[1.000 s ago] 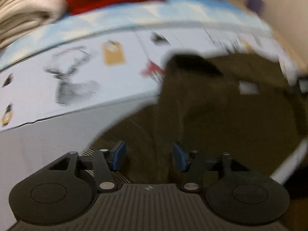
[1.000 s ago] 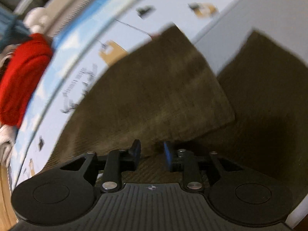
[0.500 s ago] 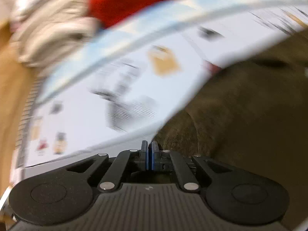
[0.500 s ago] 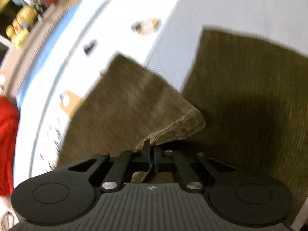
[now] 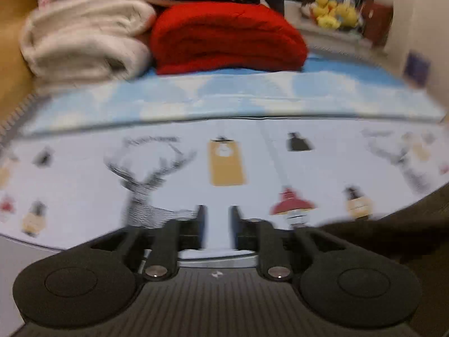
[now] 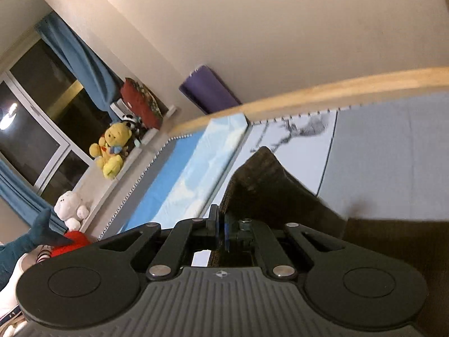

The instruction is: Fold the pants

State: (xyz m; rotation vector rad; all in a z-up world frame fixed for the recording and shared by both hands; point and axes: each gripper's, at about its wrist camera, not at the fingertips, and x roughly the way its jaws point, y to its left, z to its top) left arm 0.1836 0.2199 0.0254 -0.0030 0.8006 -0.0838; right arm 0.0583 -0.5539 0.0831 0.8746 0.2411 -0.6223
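Our right tool is pressed together on an edge of the pants, pinching the dark olive cloth at bottom centre of its frame; the cloth rises from the pads toward mid-frame and spreads into the lower right corner. Our left tool stands spread with nothing between its pads, its jaws having just been opening, and only a dark fold of the pants shows at the lower right edge of that view. Beyond it lies the printed bed sheet, with a red folded blanket and a cream one in the upper left of the frame. We judge the step to be carrying one lifted edge across for a fold. The next move calls for laying that edge squarely onto the opposite part, then releasing and smoothing.
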